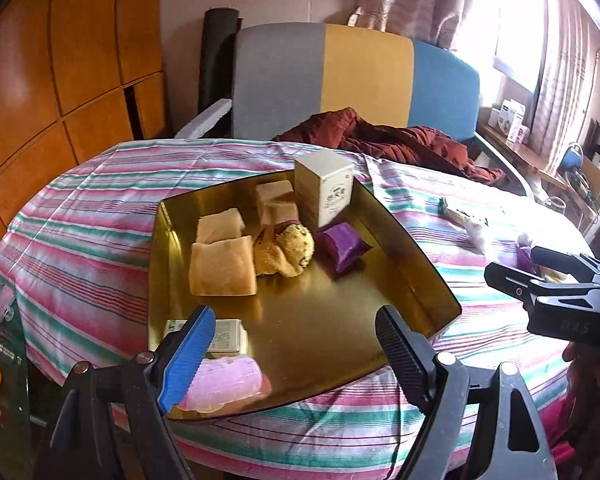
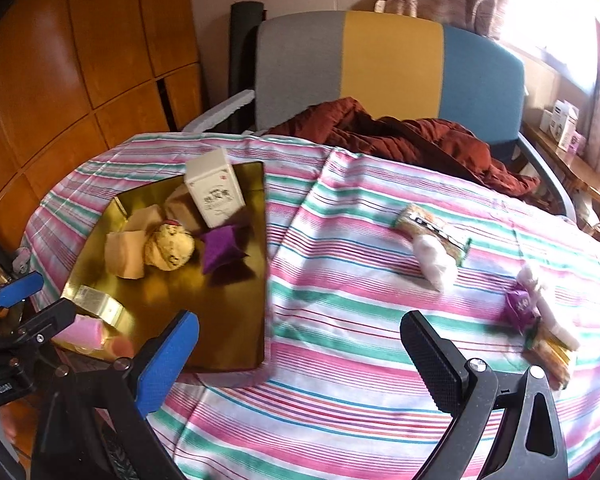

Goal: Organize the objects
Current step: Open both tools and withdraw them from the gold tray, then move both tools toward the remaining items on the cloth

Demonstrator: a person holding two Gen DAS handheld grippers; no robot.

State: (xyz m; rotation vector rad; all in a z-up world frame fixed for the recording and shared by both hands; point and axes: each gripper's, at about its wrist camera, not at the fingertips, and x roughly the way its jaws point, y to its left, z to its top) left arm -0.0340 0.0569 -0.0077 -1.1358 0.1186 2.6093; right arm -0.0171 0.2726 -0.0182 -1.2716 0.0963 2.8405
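Note:
A gold tray (image 1: 404, 248) (image 2: 236, 320) lies on the striped tablecloth and holds a white box (image 1: 326, 186) (image 2: 214, 192), wrapped breads (image 1: 222, 266), a cookie (image 1: 296, 246) (image 2: 170, 246), a purple packet (image 1: 342, 246) (image 2: 220, 250), a small carton (image 1: 226, 336) and a pink roll (image 1: 224, 384) (image 2: 82, 330). My left gripper (image 1: 296, 336) is open over the tray's near edge. My right gripper (image 2: 300, 344) is open above bare cloth right of the tray. Loose on the cloth lie a snack bar (image 2: 434, 228), a white packet (image 2: 436, 262) and a purple packet (image 2: 518, 306) among other wrappers.
A chair with a grey, yellow and blue back (image 2: 388, 64) stands behind the table with a dark red cloth (image 2: 400, 136) draped over it. Wooden cabinets (image 1: 40, 80) fill the left. A shelf with boxes (image 1: 512, 120) runs under the window on the right.

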